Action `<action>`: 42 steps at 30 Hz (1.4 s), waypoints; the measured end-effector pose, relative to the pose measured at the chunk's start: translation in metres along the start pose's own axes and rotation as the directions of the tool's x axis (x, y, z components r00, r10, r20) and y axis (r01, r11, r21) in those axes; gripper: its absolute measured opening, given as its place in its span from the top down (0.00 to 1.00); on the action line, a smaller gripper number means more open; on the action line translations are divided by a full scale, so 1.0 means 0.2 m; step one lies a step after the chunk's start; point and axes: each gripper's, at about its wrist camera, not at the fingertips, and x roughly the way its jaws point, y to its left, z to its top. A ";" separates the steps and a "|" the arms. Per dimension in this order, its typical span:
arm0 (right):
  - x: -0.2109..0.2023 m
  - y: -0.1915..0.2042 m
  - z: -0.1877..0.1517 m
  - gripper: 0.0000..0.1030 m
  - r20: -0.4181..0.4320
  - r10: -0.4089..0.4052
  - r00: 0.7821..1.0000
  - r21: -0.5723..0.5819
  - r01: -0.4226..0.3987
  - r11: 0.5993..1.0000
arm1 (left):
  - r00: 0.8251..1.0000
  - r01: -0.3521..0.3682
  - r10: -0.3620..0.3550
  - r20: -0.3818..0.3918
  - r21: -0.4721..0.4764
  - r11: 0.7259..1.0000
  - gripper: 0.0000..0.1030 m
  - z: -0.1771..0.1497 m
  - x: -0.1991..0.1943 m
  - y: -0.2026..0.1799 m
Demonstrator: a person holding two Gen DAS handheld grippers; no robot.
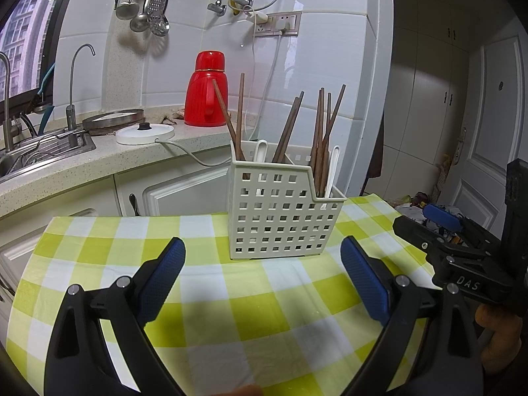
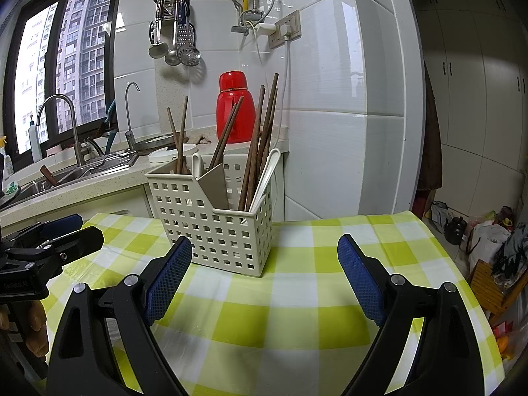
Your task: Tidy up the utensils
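Lighting adequate; both feeds sharp at centre.
I note daylight from the window (image 2: 66, 76), glare on wall tiles (image 2: 330, 76), heavy fisheye bending and dark corners.

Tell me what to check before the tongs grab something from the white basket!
1. Left tongs open and empty: ok.
2. Right tongs open and empty: ok.
3. Utensil basket standing upright on the checked tablecloth: ok.
4. Chopsticks sticking up above the rim, reachable from above: ok.
5. White spoon sorted into its proper compartment: cannot tell.
6. Tongs apart from each other: ok.
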 end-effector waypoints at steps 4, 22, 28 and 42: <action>0.00 0.00 0.00 0.18 0.000 0.002 1.000 -0.002 -0.002 1.000 | 1.000 0.000 0.000 0.001 0.000 1.000 0.11 0.00 0.00 0.00; 0.00 0.01 0.00 0.18 -0.001 0.003 1.000 -0.002 -0.003 1.000 | 1.000 0.004 -0.004 0.001 0.000 1.000 0.10 0.00 0.00 0.00; 0.00 0.01 -0.01 0.18 -0.002 0.003 1.000 -0.002 -0.003 1.000 | 1.000 0.007 -0.007 0.002 0.002 1.000 0.10 0.00 0.00 -0.01; 0.00 0.02 -0.02 0.18 -0.005 0.006 1.000 -0.003 -0.006 1.000 | 1.000 0.017 -0.017 -0.001 0.006 1.000 0.08 0.00 -0.01 -0.01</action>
